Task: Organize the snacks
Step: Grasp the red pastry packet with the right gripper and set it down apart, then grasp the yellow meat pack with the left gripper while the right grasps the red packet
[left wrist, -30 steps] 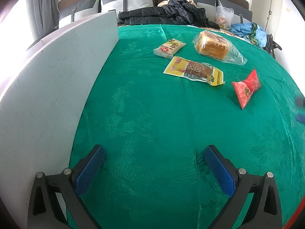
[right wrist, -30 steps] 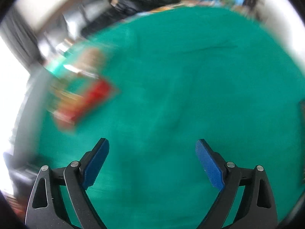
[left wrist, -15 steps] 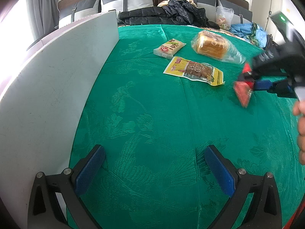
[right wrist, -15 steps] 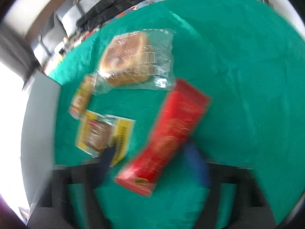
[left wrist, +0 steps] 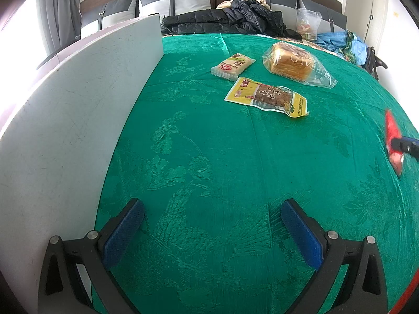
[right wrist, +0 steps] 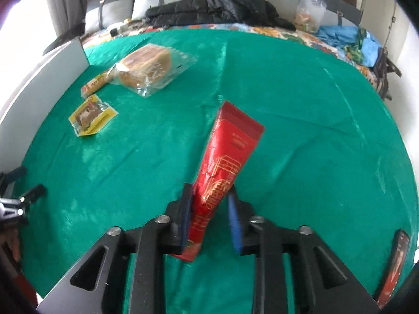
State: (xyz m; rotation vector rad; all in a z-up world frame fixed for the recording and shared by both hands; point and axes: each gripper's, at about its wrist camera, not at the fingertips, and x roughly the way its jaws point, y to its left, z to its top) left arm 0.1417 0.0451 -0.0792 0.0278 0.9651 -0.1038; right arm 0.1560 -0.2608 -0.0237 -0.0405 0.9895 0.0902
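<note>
1. A second ago the long red foil snack packet with gold print (right wrist: 225,172) lay flat on the green patterned cloth (left wrist: 209,157) to the right of the other snacks; now it is off that spot and tilted between the blue pads of the right gripper (right wrist: 209,214); in the left wrist view it shows only as a red streak at the right edge (left wrist: 392,141).
2. The right gripper's jaws have just been opening a little after a tighter squeeze; the left pad touches the packet, while a narrow gap seems to show at the right pad, so the grip looks loose; the packet leans up and away from the fingers.
3. The left gripper (left wrist: 209,235) has not shifted; its jaws stand wide apart over bare cloth, grasping nothing, beside the grey upright board (left wrist: 65,144).
4. The clear bag holding a brown loaf (left wrist: 290,62) carries pale lettering, not surely legible; the yellow flat packet of dark snack (left wrist: 267,96) and the small cream wrapped bar (left wrist: 233,64) bear print too small to read.
</note>
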